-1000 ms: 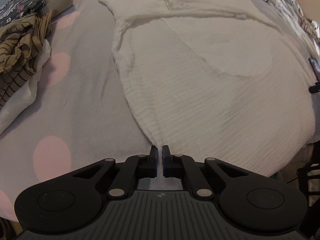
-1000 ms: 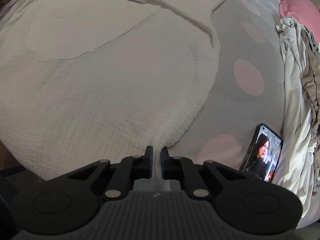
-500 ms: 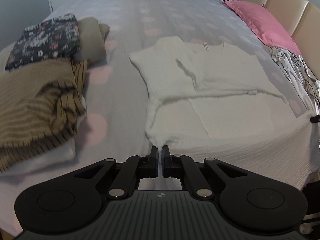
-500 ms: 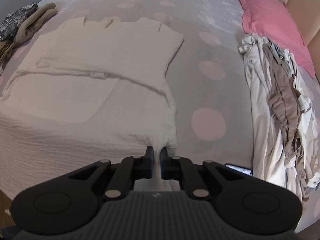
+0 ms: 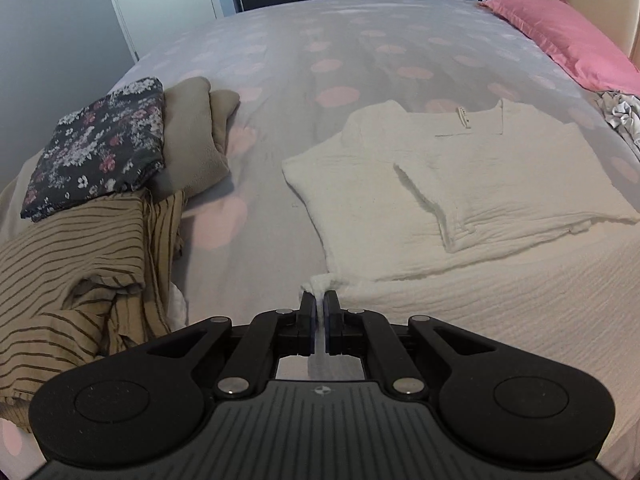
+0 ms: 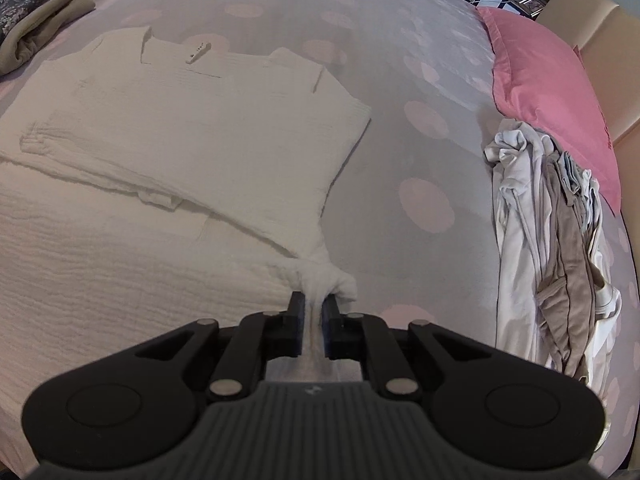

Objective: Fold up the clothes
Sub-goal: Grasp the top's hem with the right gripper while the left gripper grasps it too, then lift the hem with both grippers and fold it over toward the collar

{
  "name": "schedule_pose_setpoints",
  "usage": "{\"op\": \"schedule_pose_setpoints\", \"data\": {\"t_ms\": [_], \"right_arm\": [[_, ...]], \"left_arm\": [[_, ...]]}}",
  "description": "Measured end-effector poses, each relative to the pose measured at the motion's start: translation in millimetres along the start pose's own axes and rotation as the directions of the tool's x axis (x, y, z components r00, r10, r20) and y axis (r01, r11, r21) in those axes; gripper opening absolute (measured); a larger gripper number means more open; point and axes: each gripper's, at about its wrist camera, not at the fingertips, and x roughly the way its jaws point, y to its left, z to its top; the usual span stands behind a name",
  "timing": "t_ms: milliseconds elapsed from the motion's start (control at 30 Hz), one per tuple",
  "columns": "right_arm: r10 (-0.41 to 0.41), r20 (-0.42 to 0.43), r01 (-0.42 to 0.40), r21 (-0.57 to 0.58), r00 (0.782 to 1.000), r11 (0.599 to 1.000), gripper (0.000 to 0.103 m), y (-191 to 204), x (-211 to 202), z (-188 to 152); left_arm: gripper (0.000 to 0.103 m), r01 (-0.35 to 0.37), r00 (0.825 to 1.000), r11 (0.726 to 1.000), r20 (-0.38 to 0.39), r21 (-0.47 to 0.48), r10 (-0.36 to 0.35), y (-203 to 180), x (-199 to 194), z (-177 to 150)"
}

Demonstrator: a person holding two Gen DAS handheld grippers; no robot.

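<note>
Left wrist cam: left gripper (image 5: 319,307) pinched tight on a corner of the white top (image 5: 472,176), right gripper (image 6: 314,307) clamped on the other corner. Top's flat on the bed (image 5: 320,40), sleeves folded in. Imo keep both corners level & taut while carrying hem toward collar.

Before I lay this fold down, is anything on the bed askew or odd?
Nothing serious. The white top lies flat, both grippers shut on its hem corners. The right gripper holds a thicker bunch of cloth than the left gripper, so that corner may land lumpy.
</note>
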Motion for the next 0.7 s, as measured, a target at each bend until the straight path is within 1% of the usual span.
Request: {"op": "schedule_pose_setpoints", "data": {"t_ms": [33, 67, 100, 133, 200, 267, 300, 400, 433, 533, 633, 700], "right_arm": [[-0.007, -0.001, 0.007, 0.0, 1.0, 1.0, 0.016, -0.2, 0.7, -0.4], [-0.014, -0.001, 0.014, 0.0, 1.0, 1.0, 0.027, -0.4, 1.4, -0.9], [-0.021, -0.002, 0.021, 0.0, 1.0, 1.0, 0.034, -0.6, 2.1, -1.3], [-0.028, -0.002, 0.028, 0.0, 1.0, 1.0, 0.038, -0.9, 2.8, -1.7], [-0.042, -0.003, 0.042, -0.001, 0.999, 0.999, 0.038, -1.3, 4.2, -2.6], [-0.045, 0.025, 0.045, -0.01, 0.999, 0.999, 0.038, -0.6, -2.9, -9.4], [-0.036, 0.041, 0.037, -0.026, 0.999, 0.999, 0.038, 1.9, -7.3, -14.1], [0.001, 0.082, 0.008, -0.112, 0.997, 0.994, 0.045, 17.4, -19.7, -34.0], [0.009, 0.092, 0.005, -0.151, 0.996, 0.989, 0.048, 24.6, -23.5, -41.7], [0.04, 0.126, -0.005, -0.26, 0.991, 0.965, 0.049, 46.1, -32.7, -68.7], [0.064, 0.133, -0.013, -0.354, 0.989, 0.935, 0.049, 64.2, -35.6, -94.7], [0.07, 0.141, -0.005, -0.419, 0.987, 0.908, 0.05, 75.4, -37.3, -111.6]], "left_arm": [[0.003, 0.004, 1.0, 1.0, -0.002, 0.001, -0.004, -0.3, 1.6, -0.3], [0.003, 0.003, 1.0, 1.0, -0.003, 0.003, -0.003, -0.5, 2.3, -0.7], [0.006, -0.002, 1.0, 1.0, -0.002, 0.008, 0.002, -0.8, 1.6, -1.4], [0.012, -0.007, 1.0, 1.0, -0.001, 0.014, 0.007, -1.3, 0.8, -2.1], [0.019, -0.048, 0.999, 0.998, 0.016, 0.04, 0.048, -4.3, -5.8, -4.1], [0.021, -0.077, 0.996, 0.994, 0.047, 0.083, 0.073, -8.7, -15.1, -7.4], [0.023, -0.062, 0.997, 0.992, 0.057, 0.112, 0.056, -12.4, -20.0, -11.0], [0.027, -0.02, 0.997, 0.98, 0.083, 0.199, 0.003, -23.6, -34.8, -21.7], [0.03, -0.004, 0.996, 0.972, 0.088, 0.236, -0.017, -28.8, -38.9, -27.5], [0.037, 0.031, 0.994, 0.942, 0.087, 0.335, -0.064, -45.0, -47.5, -49.4], [0.038, 0.085, 0.992, 0.905, 0.053, 0.416, -0.118, -57.6, -51.7, -71.7], [0.038, 0.111, 0.99, 0.875, 0.029, 0.471, -0.141, -65.6, -54.3, -87.5]]}}
